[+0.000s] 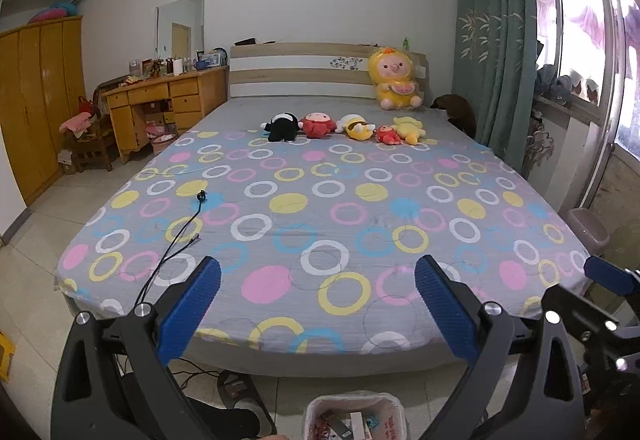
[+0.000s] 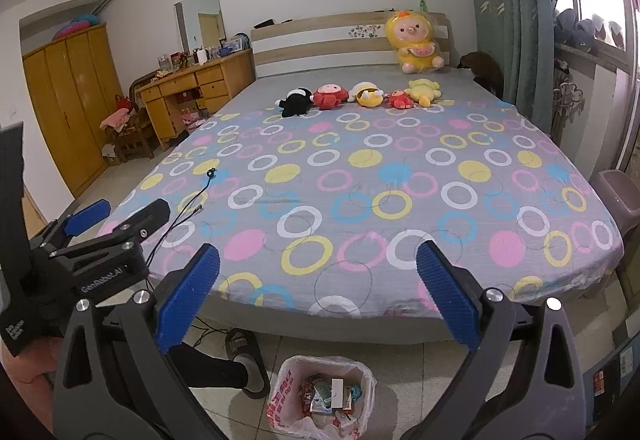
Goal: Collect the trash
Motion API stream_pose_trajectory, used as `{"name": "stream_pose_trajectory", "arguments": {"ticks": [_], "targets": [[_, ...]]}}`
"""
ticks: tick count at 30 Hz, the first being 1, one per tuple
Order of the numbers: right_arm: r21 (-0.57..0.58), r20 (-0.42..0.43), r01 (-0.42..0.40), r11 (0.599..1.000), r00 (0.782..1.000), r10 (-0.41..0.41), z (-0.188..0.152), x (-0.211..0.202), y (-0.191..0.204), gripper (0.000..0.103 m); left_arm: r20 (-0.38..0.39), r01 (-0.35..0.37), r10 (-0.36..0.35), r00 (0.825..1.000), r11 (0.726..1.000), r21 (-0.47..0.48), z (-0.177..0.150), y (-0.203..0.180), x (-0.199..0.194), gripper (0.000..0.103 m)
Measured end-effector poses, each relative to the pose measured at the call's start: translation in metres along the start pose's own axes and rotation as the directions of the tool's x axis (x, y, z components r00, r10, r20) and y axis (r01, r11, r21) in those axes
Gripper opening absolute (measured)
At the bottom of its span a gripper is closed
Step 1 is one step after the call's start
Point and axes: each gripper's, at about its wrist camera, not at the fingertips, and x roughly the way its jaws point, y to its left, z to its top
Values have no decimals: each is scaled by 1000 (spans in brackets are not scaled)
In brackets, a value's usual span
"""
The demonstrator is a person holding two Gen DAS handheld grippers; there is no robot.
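Trash (image 2: 330, 394) already sits in the lined bin (image 2: 320, 364) on the floor at the bed's (image 2: 360, 176) foot, the sheet showing only a black cable (image 2: 192, 200) and plush toys (image 2: 360, 96), so with left gripper (image 1: 318, 304) and right gripper (image 2: 318, 300) both spread empty, collection looks nearly finished.

Each hand-held gripper (image 1: 318, 304) (image 2: 318, 294) has black arms, ribbed blue pads (image 1: 192, 314) and silver screws (image 2: 493, 295); the left body reads "GenRobot.AI" at 9 o'clock. The person wears a dark trouser leg (image 2: 208, 364), grey sock and slipper (image 2: 244, 348).
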Motion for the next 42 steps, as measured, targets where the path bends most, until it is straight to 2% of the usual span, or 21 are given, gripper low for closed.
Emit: {"name": "stream_pose_trajectory", "arguments": {"ticks": [28,42], "targets": [[-3,-16,-5,1000,1000,5,-5,3,0,96,-22,-45,45,999,999,-10,-4,5,9,95],[-5,-24,-8,1000,1000,8,-9,3,-3,96,-48,-32,32,998,999,-12,-10,7,14,95]]}}
